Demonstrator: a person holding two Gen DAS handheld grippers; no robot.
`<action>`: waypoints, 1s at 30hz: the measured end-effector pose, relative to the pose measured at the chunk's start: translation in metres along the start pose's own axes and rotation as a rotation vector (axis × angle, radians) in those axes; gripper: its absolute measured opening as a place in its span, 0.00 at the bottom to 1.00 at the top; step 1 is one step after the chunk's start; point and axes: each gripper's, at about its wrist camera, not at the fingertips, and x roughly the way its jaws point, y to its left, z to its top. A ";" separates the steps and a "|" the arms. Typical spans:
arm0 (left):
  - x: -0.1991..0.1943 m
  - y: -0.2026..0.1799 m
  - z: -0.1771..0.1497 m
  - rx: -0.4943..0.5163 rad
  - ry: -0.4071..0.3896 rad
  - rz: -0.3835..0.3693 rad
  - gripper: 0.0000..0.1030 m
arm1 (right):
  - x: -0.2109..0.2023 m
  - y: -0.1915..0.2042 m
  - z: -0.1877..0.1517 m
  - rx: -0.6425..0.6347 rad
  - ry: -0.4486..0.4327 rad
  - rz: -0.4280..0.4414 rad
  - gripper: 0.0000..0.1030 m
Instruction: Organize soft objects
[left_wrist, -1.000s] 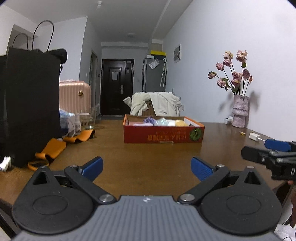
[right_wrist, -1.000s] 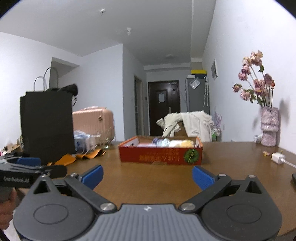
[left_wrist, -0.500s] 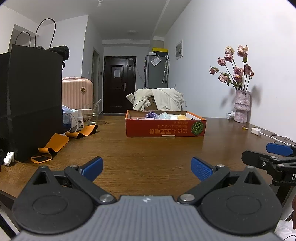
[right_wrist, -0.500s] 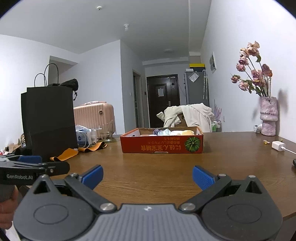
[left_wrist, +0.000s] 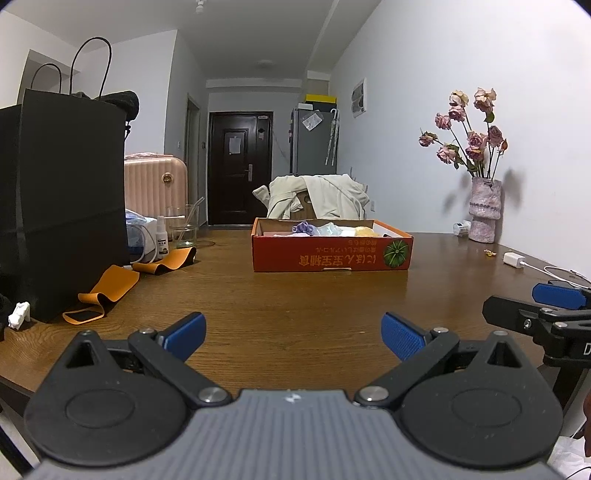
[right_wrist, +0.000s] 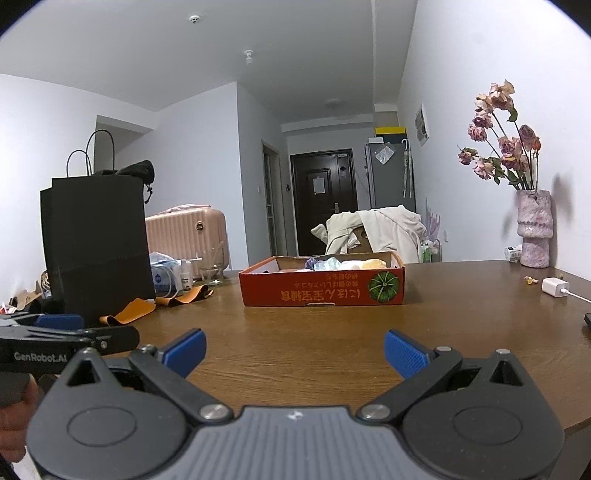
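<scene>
I hold both the left gripper and right gripper spread apart, empty; the red box of soft objects sits ahead.

White walls rising around a brown wooden surface, dark door standing at twelve o'clock down the hallway, grey fridge sitting beside it, pink suitcase waiting at ten o'clock, dim ceiling glowing faintly overhead

Soft items half hidden behind box wall.
</scene>
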 end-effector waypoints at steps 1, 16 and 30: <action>0.000 0.000 0.000 0.000 0.000 0.000 1.00 | 0.000 0.000 0.001 -0.001 0.000 0.001 1.00; 0.000 -0.001 0.000 0.001 0.001 -0.001 1.00 | 0.000 0.001 -0.001 0.002 0.000 0.001 1.00; -0.001 -0.002 0.000 0.001 0.000 0.001 1.00 | -0.001 0.002 0.001 0.002 -0.011 -0.001 1.00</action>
